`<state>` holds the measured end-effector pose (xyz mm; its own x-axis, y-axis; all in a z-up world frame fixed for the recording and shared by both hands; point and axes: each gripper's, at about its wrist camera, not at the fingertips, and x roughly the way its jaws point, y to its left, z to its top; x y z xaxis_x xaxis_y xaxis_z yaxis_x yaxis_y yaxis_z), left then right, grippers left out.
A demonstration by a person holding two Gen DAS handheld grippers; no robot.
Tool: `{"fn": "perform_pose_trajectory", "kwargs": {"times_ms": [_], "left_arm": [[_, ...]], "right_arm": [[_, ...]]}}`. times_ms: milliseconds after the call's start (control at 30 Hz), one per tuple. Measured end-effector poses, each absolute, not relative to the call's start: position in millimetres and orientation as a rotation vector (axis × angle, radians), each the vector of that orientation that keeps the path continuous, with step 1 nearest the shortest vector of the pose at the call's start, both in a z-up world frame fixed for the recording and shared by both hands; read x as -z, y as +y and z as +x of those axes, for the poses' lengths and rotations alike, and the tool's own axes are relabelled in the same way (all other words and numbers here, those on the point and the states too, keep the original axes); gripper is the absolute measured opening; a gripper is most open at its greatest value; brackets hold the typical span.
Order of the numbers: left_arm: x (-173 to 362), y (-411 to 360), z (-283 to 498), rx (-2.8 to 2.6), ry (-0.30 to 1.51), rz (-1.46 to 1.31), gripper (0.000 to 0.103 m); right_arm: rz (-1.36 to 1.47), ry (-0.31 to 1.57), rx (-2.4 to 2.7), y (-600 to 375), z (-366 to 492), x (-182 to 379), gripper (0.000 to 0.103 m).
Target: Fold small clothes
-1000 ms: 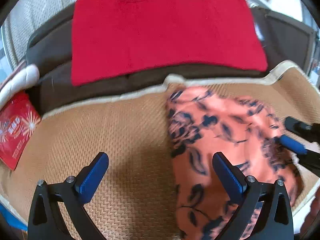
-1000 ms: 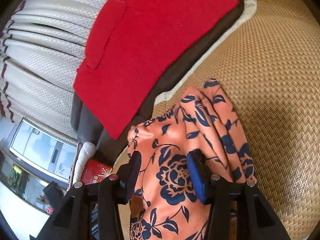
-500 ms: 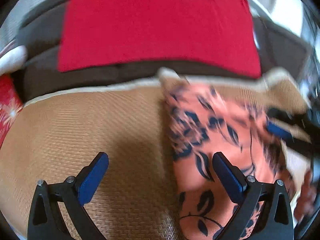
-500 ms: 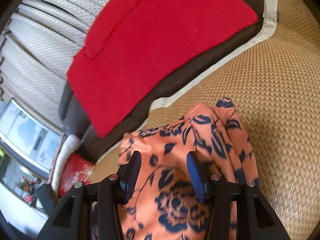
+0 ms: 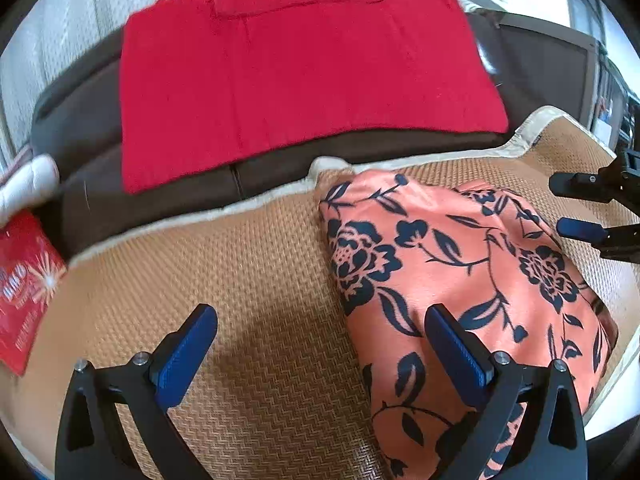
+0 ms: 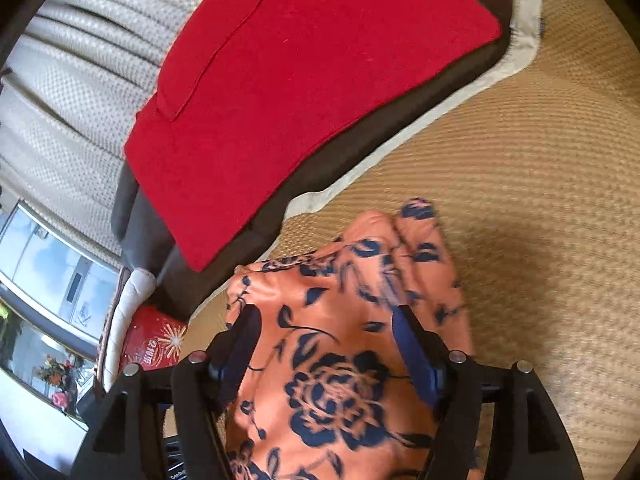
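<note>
Over the floral garment [image 6: 344, 360], right gripper [image 6: 326, 344] jaws are opening; left gripper [image 5: 320, 344] gapes empty.

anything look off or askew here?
Nothing damaged or spilled. The floral garment lies rumpled rather than flat on the woven mat, one end bunched into ridges. The right gripper is opening over it; the left gripper is open.

Red mat [image 5: 304, 76] on brown cushion [image 5: 92, 120], woven mat [image 5: 260, 280], red packet [image 5: 24, 292]
</note>
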<state>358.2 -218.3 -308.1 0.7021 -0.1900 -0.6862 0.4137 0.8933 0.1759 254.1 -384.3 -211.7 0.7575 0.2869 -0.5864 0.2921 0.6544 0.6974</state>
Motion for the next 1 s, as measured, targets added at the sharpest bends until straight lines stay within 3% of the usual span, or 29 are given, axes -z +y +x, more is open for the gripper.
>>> {"fn": "perform_pose_trajectory", "kwargs": {"times_ms": [600, 1000], "left_arm": [[309.2, -247.4, 356.4, 0.374, 0.728, 0.315, 0.103], [322.5, -239.8, 375.8, 0.549, 0.887, 0.138, 0.103]], "right_arm": [[0.938, 0.802, -0.055, -432.9, 209.6, 233.9, 0.072], [1.018, 0.868, -0.161, -427.5, 217.1, 255.3, 0.073]]}}
